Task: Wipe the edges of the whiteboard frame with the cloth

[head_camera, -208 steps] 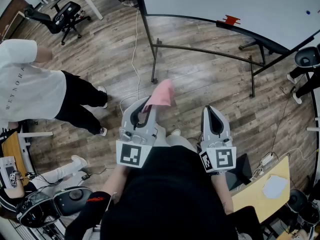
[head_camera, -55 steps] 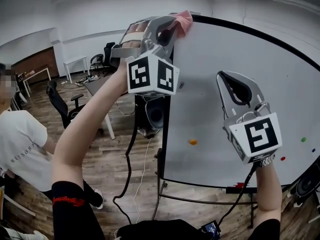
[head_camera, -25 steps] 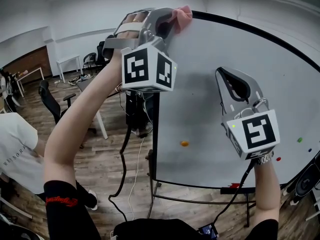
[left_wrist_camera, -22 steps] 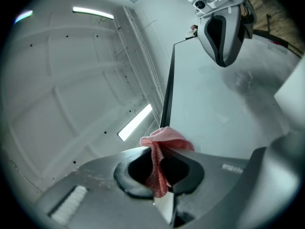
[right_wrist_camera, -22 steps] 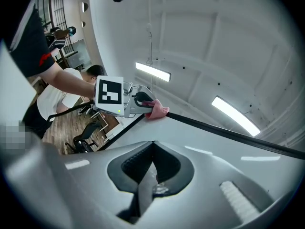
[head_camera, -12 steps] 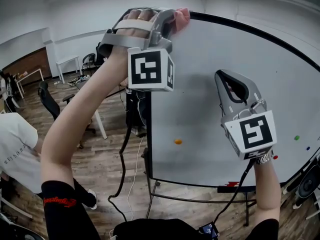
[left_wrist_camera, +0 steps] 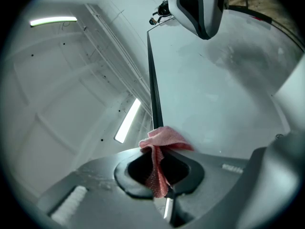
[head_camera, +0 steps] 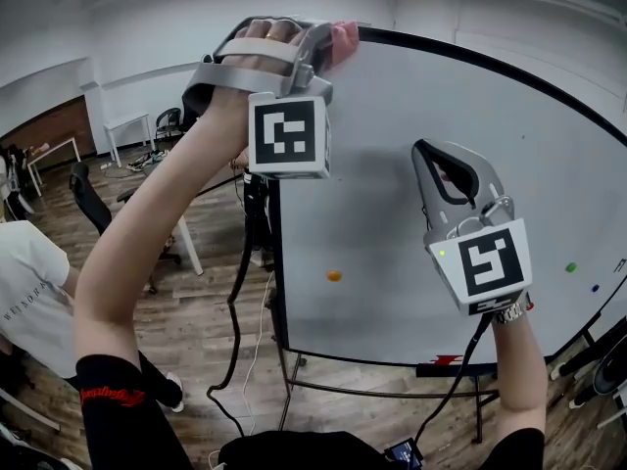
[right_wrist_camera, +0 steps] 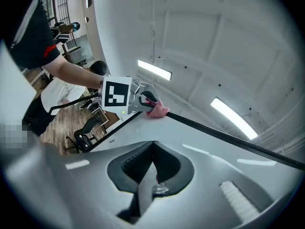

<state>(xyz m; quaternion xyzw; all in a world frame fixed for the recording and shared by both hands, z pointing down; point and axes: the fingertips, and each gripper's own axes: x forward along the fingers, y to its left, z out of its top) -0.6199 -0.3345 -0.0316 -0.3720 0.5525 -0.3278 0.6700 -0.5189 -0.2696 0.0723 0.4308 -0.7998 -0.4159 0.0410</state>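
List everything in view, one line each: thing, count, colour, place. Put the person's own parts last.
whiteboard: one, white, on a stand, centre and right
frame: one, black, around the whiteboard
cloth: one, pink, at the frame's top left corner
magnets: three, orange, green, blue, on the whiteboard
office chairs: at least two, black, far left
bystander: one, white shirt, left edge
floor: brown wood, below
left gripper: grey, raised, shut on the cloth
right gripper: grey, shut and empty, in front of the whiteboard
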